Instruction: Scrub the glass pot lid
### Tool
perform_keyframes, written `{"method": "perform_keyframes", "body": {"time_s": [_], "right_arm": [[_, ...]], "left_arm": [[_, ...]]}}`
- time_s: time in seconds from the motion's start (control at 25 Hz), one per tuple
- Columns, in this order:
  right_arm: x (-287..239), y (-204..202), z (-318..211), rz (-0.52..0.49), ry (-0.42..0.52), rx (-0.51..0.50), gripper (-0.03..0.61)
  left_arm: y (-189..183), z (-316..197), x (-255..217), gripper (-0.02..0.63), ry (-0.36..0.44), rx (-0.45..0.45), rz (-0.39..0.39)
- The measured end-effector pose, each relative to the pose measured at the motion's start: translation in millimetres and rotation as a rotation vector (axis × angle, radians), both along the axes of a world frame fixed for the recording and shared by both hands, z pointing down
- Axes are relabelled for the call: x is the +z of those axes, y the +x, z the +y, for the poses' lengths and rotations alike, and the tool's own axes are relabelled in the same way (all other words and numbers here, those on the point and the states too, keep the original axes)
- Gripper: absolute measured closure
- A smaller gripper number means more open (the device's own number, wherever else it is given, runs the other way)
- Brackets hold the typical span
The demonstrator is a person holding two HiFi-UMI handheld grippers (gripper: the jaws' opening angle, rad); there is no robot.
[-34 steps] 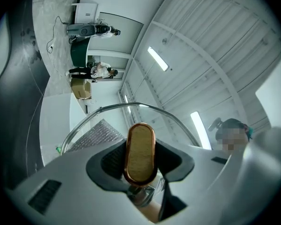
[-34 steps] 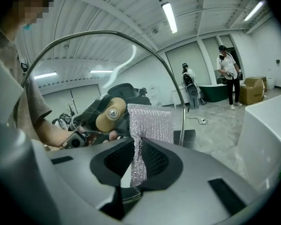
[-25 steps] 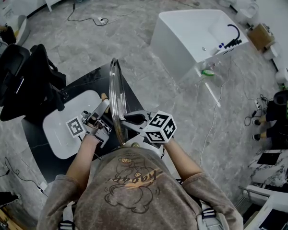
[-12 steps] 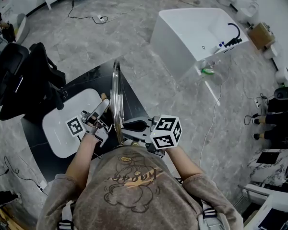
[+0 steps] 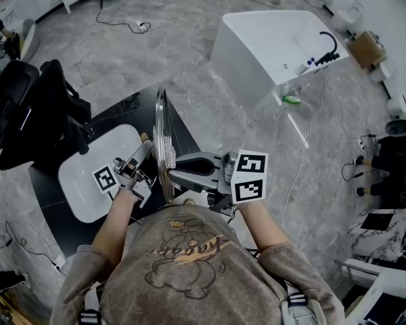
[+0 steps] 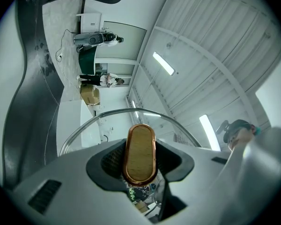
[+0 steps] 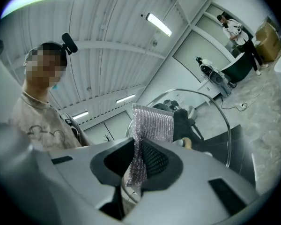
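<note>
Grip: left tongs (image 5: 144,151) clamped on brown oval knob (image 6: 140,153) of round glass pot lid (image 5: 161,131); lid upright, edge-on, between both tongs. Change: right tongs (image 5: 174,170), pinching silvery mesh scrub pad (image 7: 152,125), risen along lid's underside. Scrubbing stroke likely under way.

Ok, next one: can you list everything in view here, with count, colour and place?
glass pot lid: one, clear, held on edge above the table
lid handle: one, wood-brown, between the left gripper's jaws
scrubbing cloth: one, silvery mesh, between the right gripper's jaws
tray: one, white, on the table, left of the lid
table: one, black, in front of the person
office chair: one, black, far left
tub: one, white, upper right on the floor
cardboard boxes: two, brown, top edge and far right
left gripper: grey, shut on the lid handle
right gripper: grey, shut on the scrubbing cloth, at the lid's near side
</note>
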State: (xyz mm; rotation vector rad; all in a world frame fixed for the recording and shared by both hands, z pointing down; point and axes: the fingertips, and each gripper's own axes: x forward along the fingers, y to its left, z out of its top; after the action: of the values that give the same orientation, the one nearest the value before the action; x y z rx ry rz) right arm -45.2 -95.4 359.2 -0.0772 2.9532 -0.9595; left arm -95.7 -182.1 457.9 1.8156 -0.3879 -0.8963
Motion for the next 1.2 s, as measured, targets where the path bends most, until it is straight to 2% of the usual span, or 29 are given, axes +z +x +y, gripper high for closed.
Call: {"method": "perform_keyframes", "body": {"time_s": [0.24, 0.48, 0.72, 0.88, 1.08, 1.2], "right_arm": [[-2, -2, -49, 0.026, 0.017, 0.122, 0.511], [8, 2, -93, 0.039, -0.004, 0.238, 0.512], [41, -3, -110, 0.168, 0.037, 0.300, 0.512], [74, -7, -106, 0.271, 0.057, 0.302, 0.511], [115, -11, -80, 0.379, 0.040, 0.237, 0.511], [128, -12, -64, 0.409, 0.028, 0.195, 0.511]], "left_arm": [[9, 4, -5, 0.433, 0.002, 0.028, 0.026], [11, 6, -8, 0.433, 0.010, 0.047, 0.039], [13, 7, -12, 0.433, 0.012, 0.053, 0.058], [12, 6, -12, 0.433, 0.007, 0.038, 0.073], [7, 5, -15, 0.433, 0.005, 0.009, 0.102], [4, 3, -15, 0.433, 0.003, -0.004, 0.100]]}}
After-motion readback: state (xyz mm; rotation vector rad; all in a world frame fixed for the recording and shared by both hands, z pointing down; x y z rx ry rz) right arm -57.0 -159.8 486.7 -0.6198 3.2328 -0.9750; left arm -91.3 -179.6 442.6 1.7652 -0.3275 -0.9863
